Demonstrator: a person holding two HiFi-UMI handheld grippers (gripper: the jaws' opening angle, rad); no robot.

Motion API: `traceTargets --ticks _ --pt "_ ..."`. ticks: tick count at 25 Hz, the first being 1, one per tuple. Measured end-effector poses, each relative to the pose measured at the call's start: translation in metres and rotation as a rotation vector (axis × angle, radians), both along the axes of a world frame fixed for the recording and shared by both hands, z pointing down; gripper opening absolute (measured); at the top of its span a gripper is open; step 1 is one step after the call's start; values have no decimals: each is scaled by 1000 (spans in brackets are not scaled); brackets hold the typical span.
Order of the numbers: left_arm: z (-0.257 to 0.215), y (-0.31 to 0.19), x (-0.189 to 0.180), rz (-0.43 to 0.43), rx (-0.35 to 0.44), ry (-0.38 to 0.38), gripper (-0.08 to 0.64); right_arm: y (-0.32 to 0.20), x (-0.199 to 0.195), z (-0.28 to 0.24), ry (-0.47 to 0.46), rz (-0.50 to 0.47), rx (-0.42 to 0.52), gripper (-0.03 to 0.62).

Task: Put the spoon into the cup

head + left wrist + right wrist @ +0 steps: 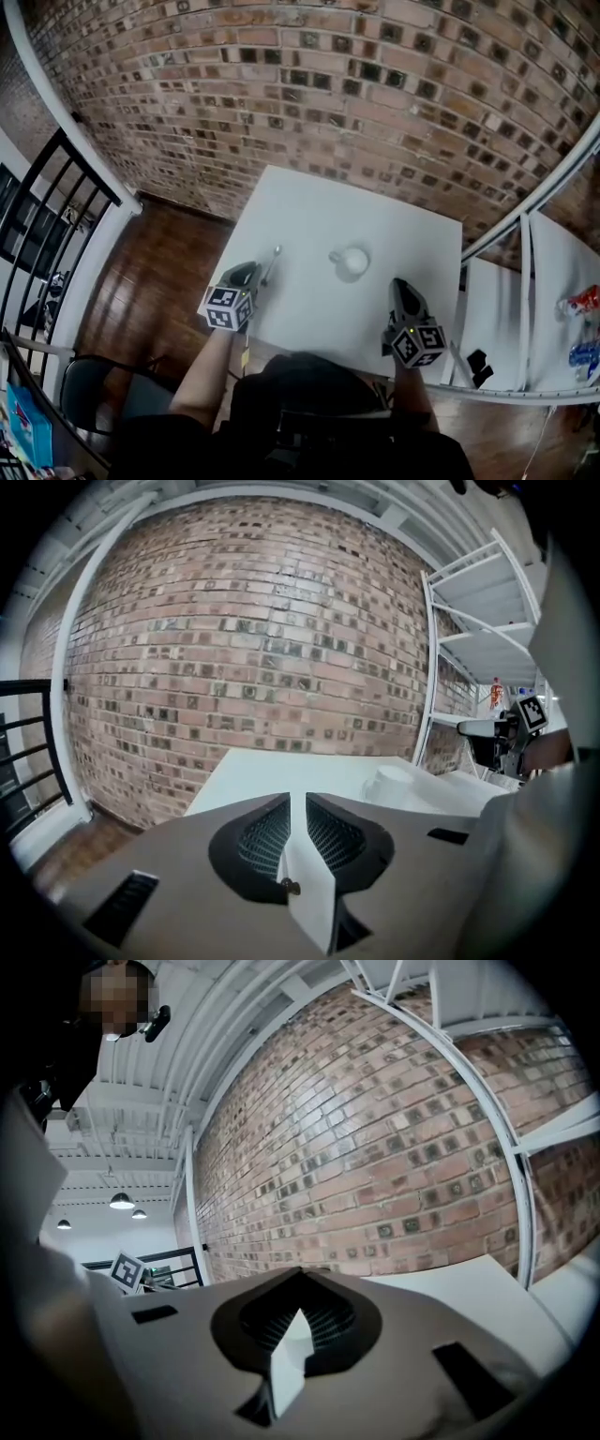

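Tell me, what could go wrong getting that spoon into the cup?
The spoon is near the table's left edge, right at the left hand-held gripper; a clumsy nudge might push it off. The white cup stands free, with the right hand-held gripper apart from it, so the spoon could tip it.

Evenly, softly lit, with ceiling lamps [121, 1201] glowing far left in the right gripper view and the white surface [309, 216] almost washed out. Heavily fisheye-bent, curving the brick wall [309, 84] toward black vignetted corners. Out of focus on the near left gripper [298, 801] and right gripper [300, 1283].
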State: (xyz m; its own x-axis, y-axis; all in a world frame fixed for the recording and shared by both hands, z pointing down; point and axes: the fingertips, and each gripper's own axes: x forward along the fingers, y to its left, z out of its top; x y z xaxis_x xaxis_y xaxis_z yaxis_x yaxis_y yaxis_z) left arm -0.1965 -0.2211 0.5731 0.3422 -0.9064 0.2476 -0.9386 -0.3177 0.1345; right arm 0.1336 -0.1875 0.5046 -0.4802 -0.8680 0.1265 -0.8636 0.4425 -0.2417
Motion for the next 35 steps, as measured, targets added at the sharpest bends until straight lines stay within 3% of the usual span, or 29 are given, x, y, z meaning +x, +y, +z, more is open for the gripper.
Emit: traceTargets --ticks 6,10,16,20,25,28,31,35 --pt "43 -5 4 9 -117 -32 91 1 4 0 0 6 -10 5" --pt "71 -8 5 5 -177 -67 193 3 13 3 5 28 -15 5" --pt "106 -10 4 4 -257 -105 213 6 19 8 26 42 -23 5" --pt "124 -8 4 -2 -309 -97 213 8 19 9 36 43 -38 5" --pt "138 -7 2 -23 -334 -140 213 5 23 9 42 44 -35 5" --pt "136 -13 -3 -62 -363 -161 132 1 18 8 55 25 -29 5" --pt "135 -11 3 -25 -378 -197 130 -1 11 5 54 9 -17 5" --pt "135 -12 2 -22 -390 -179 129 -1 6 3 48 -3 -9 5"
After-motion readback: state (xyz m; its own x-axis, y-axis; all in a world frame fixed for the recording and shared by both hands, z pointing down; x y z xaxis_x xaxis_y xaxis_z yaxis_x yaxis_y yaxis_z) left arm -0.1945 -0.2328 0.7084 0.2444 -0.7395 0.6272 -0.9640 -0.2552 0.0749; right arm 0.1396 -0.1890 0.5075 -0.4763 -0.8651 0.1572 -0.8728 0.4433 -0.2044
